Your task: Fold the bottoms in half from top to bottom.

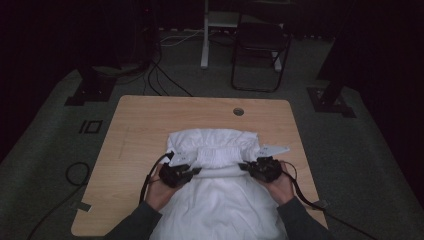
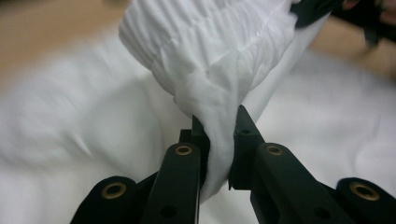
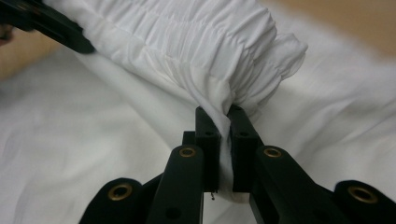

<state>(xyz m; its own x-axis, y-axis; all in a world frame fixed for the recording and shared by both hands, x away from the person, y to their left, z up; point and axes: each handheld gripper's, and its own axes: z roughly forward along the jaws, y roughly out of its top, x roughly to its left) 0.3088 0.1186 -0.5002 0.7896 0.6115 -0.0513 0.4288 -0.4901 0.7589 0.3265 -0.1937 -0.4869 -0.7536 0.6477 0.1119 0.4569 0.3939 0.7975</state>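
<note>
A white garment (image 1: 215,165) with a gathered elastic band lies on the wooden table (image 1: 140,125), its lower part running off the near edge. My left gripper (image 1: 196,171) is shut on the left end of the gathered band (image 2: 219,140), the cloth pinched between its black jaws. At the band's right end, my right gripper (image 1: 243,166) is shut on the white cloth (image 3: 225,140). The band hangs stretched between the two grippers, lifted a little over the rest of the garment. A hand holds each gripper from below.
A round cable hole (image 1: 238,111) sits near the table's far edge. A white tag or strip (image 1: 274,149) pokes out at the garment's right. Beyond the table stand a dark chair (image 1: 260,50) and floor cables (image 1: 160,75). Bare wood lies left of the garment.
</note>
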